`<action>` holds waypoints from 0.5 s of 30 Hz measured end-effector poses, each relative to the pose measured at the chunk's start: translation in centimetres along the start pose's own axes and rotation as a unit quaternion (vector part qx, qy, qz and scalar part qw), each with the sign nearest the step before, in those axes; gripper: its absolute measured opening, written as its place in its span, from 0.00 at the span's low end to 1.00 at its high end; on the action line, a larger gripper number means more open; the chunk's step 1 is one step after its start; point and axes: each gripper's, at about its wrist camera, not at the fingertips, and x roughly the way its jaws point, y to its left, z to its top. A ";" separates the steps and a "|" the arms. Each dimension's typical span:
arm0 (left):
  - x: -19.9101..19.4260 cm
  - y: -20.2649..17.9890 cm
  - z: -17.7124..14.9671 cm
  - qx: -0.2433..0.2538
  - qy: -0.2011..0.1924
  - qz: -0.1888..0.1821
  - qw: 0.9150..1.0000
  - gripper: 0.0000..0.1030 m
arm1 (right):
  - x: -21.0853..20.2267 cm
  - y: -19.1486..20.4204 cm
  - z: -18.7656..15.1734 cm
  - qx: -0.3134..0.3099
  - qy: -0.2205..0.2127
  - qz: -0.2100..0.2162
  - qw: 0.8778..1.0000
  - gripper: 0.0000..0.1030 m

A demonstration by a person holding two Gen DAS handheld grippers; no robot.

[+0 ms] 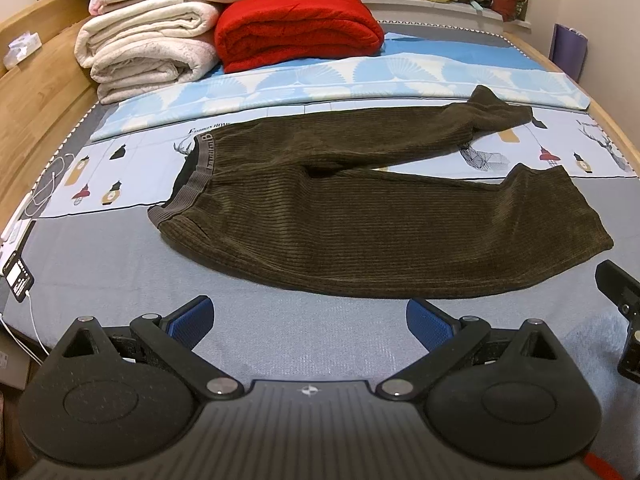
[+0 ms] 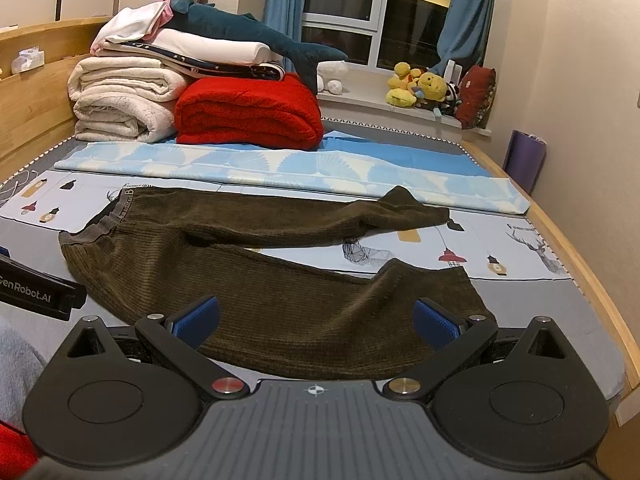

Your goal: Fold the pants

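Brown corduroy, thick and ribbed: the pants [image 1: 360, 208] lie flat across the middle of the bed [image 1: 120, 264], waistband [image 1: 200, 172] toward the headboard side on my left, the two legs splayed apart toward the right edge. The far leg's hem [image 2: 408, 206] is rumpled and touches the folded blue sheet [image 2: 280, 168] lying across the bed.

My left gripper [image 1: 310, 324] has its jaws spread wide and holds nothing, hovering over bare bedding just short of the near leg. My right gripper [image 2: 316, 320] is likewise spread and empty, poised above the near leg's lower edge.

I judge nothing is folded yet, so the first step is bringing one leg over the other. To do it well, I'd pinch the near leg at two points along its near edge, left by the waistband corner and right by the hem [image 2: 460, 292], taking both fabric layers. Then lift both ends level and carry them together toward the far leg, keeping the cloth taut. The heavy corduroy will likely sag between grips.
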 end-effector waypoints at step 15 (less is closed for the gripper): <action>-0.1 0.0 0.2 0.000 0.002 -0.001 1.000 1.00 | 0.1 0.0 0.2 0.000 0.001 0.001 1.000 0.99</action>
